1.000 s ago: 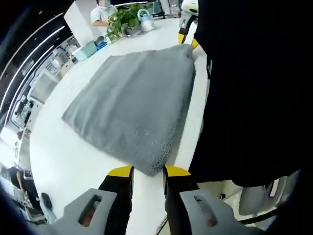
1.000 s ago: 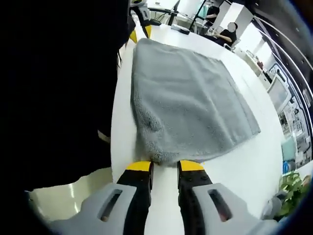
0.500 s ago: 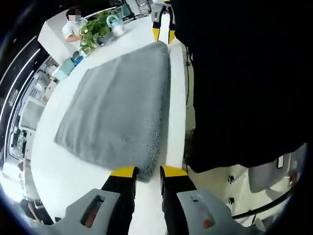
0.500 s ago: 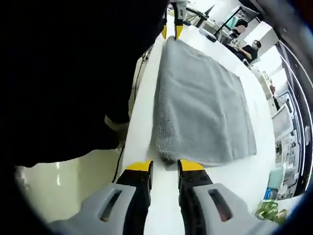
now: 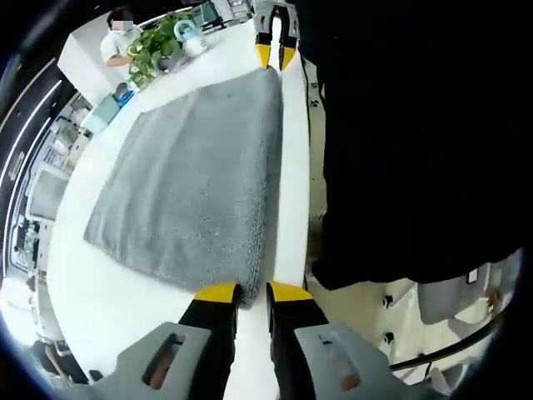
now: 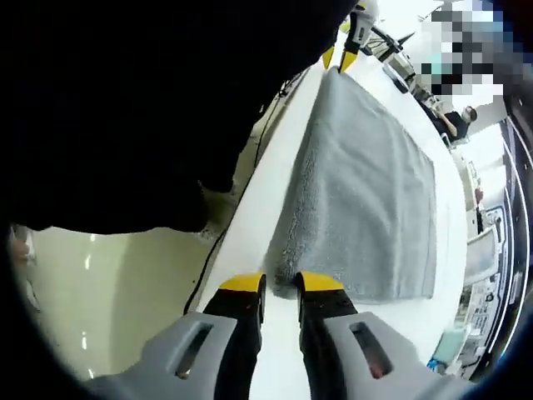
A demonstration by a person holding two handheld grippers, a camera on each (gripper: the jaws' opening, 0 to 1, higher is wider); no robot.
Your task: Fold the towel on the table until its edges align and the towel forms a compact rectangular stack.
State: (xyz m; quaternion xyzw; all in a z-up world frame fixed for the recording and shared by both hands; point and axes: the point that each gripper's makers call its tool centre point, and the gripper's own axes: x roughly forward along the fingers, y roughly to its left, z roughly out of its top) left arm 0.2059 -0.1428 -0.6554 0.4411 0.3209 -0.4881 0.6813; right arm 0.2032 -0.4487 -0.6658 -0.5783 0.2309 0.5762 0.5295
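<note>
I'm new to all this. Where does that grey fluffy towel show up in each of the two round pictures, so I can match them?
Left gripper view: the grey fluffy towel spreads across the middle, its near corner between the left gripper tips at the bottom.
Right gripper view: the towel runs from centre to upper right, near corner at the right gripper tips.
Shared landmark: the white table edge along the towel's side, by the person's dark clothing.

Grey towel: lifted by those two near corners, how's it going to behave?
Probably floppy: the grey towel lies limp, so the span between left gripper and right gripper should sag. Thick pile suggests some weight. On the smooth white table it may drag.
</note>
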